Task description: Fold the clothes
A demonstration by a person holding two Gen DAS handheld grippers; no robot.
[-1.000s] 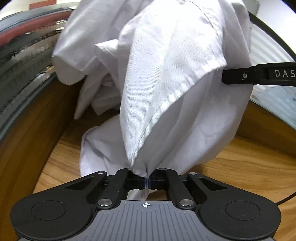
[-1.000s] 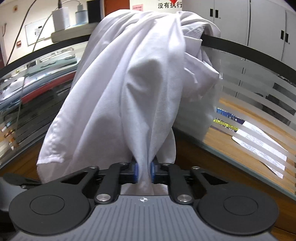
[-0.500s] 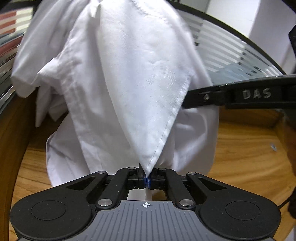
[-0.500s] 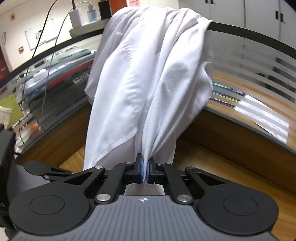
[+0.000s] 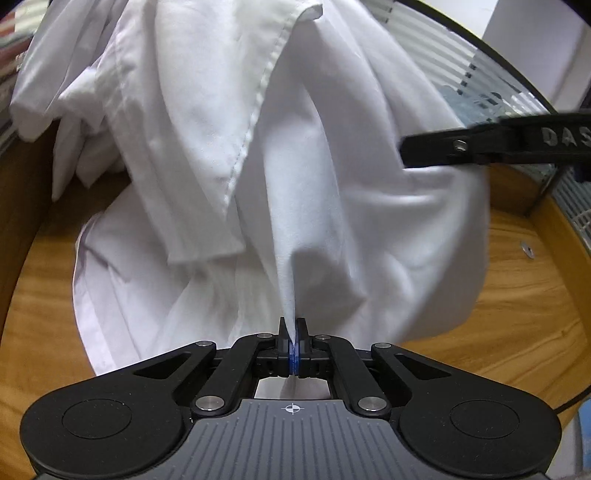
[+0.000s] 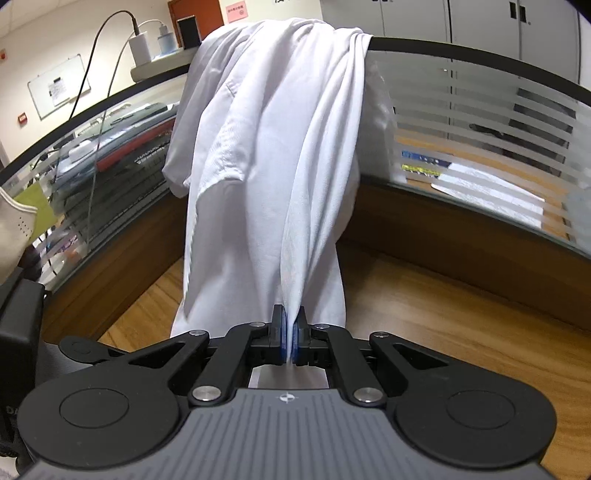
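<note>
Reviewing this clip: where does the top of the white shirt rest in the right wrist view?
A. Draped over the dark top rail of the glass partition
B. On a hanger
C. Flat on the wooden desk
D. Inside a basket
A: the white shirt hangs over the partition rail, its lower part pinched in the right gripper.

The letters "DAS" are being shown in raised relief on the black arm of the right gripper (image 5: pixel 517 142), cut off at the edge of the left wrist view. Print on the pink notice (image 6: pixel 236 11) and on the papers behind the striped glass (image 6: pixel 424 166) is being rendered too small to read.
</note>
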